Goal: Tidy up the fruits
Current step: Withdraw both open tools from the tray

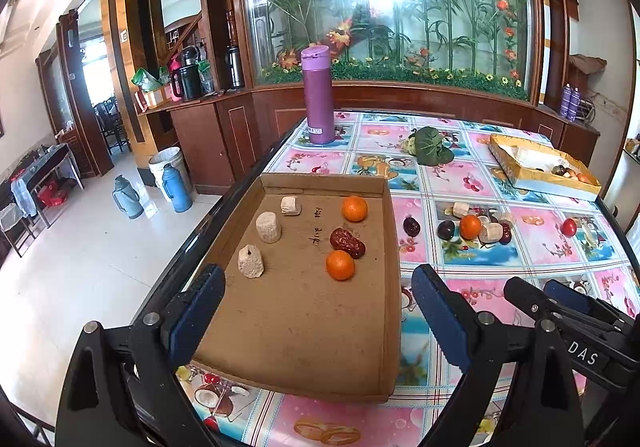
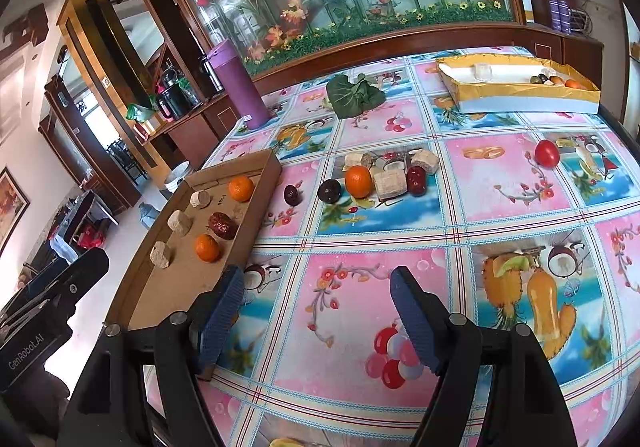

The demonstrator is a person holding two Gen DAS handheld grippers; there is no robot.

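Observation:
A brown cardboard tray lies at the table's left edge. It holds two oranges, a red date and three pale blocks. On the cloth to its right lie an orange, dark plums, dates, pale blocks and a tomato. My left gripper is open and empty over the tray's near end. My right gripper is open and empty above the cloth, right of the tray.
A purple flask stands at the table's far left. A green leafy vegetable lies at the back middle. A yellow box with small items sits at the back right. The table's left edge drops to the floor.

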